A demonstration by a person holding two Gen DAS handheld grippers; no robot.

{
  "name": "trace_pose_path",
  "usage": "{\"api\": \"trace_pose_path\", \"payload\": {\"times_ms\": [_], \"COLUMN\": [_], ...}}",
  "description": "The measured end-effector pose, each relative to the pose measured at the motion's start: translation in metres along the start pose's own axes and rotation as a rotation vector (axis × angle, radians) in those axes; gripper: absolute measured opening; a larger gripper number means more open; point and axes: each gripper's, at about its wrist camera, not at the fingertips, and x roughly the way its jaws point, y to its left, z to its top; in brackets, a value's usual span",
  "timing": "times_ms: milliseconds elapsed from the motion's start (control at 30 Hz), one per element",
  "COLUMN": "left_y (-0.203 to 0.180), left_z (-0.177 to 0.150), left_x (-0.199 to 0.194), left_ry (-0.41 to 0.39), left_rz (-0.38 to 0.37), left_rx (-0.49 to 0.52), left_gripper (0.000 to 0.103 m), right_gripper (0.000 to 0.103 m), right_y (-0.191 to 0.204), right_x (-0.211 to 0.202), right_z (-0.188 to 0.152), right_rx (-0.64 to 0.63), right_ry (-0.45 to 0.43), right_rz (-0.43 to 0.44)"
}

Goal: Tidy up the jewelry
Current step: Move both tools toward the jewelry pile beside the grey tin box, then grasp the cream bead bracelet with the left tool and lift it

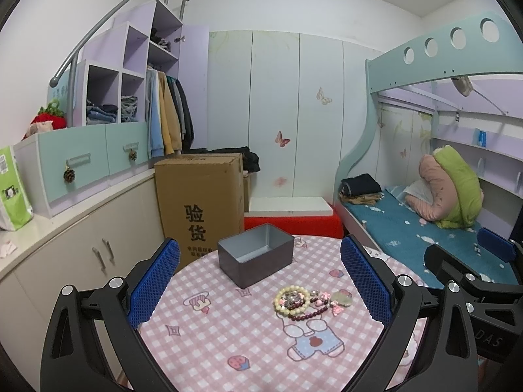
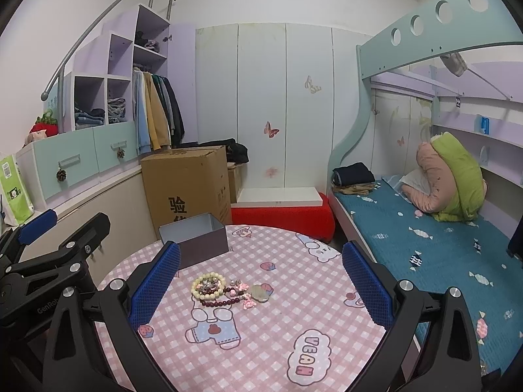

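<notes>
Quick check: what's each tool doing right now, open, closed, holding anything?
Left tool: open, holding nothing, above the table.
Right tool: open, holding nothing, above the table.

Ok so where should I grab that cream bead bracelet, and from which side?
Probably the cream bead bracelet's far-left arc, the stretch nearest the tin box. It lies flat, so come straight down, one of the fingers inside the ring and one outside. That arc looks bare; the near side overlaps the dark red bead strand, and small charms sit inside the ring.
</notes>
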Motion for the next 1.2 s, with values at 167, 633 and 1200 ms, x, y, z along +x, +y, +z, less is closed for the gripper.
{"api": "trace_pose_path", "payload": {"times_ms": [167,633,1200], "left_y": [-0.002,0.010,0.006], "left_z": [-0.003,-0.014,-0.081], "left_x": [0.004,0.041,0.168], "left_ry": [0.000,0.085,0.502], "left_rz": [0.004,-0.016,-0.016], "left_rx": [0.005,-0.043,-0.007], "left_gripper": [0.096,0.096,0.096], "right_gripper": [0.097,0.097,0.097], "right_y": [0.000,-0.008,-0.035], "right_x": [0.005,0.036,0.132], "right_z": [0.000,-0.013,-0.063], "right_rx": [0.002,0.013,0.044], "right_ry": [0.018,0.088,0.310], "right_rz": [0.002,-0.005,-0.016]}}
